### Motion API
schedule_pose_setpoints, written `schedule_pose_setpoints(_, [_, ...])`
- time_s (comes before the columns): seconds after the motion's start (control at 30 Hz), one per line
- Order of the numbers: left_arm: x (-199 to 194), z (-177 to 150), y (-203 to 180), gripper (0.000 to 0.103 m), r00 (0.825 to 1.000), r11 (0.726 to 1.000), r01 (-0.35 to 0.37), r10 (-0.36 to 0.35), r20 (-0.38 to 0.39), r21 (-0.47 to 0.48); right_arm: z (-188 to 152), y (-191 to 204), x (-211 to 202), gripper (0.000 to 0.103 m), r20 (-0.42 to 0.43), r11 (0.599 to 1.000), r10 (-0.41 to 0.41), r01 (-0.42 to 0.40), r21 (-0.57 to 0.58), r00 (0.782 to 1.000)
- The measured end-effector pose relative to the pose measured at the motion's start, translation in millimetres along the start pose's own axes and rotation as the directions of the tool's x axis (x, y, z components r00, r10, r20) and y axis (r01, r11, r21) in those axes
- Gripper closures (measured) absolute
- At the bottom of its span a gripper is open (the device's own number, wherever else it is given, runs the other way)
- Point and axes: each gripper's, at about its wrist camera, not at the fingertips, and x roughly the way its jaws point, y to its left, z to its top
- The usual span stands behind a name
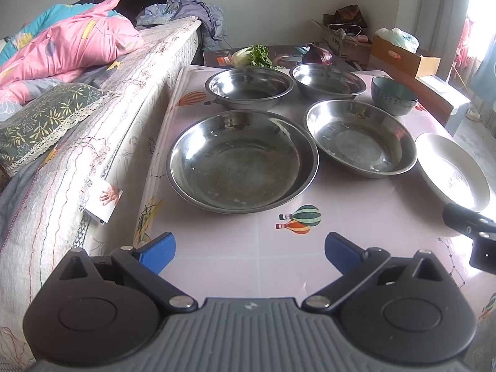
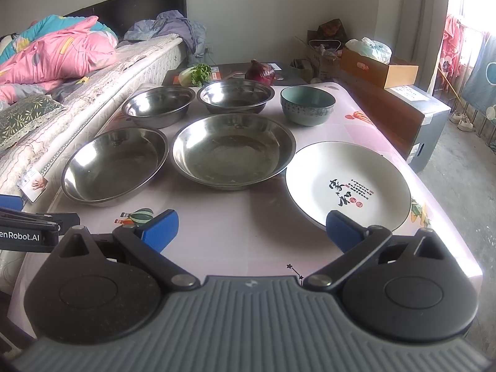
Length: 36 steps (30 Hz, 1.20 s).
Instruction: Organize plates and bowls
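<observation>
Just ahead of the released right hand-held gripper (image 2: 251,228) lies the white plate (image 2: 347,183), its rim behind the right fingertip.

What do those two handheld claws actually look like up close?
Both look alike: the left claw and right claw each have two blue fingertips on black hinged links with silver pins, two round black housings and a ribbed grey body. White lettering ending "enRobot.AI" marks the left claw's side. No cables or sleeves show.

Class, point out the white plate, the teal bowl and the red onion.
white plate (image 2: 313,167), right wrist view, bare inner slope.
teal bowl (image 2: 307,113), right wrist view, outer wall.
red onion (image 2: 260,73), right wrist view, skin.
</observation>
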Motion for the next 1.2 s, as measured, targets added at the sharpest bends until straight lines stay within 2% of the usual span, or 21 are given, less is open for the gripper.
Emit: schedule_pose_setpoints(1.2, [3.8,0.0,4.4,0.000,0.999,1.000,-0.007,0.007,-0.032,0.002,1.3,0.6,2.9,0.001,-0.010,1.000,-0.002,0.002,0.004,1.000])
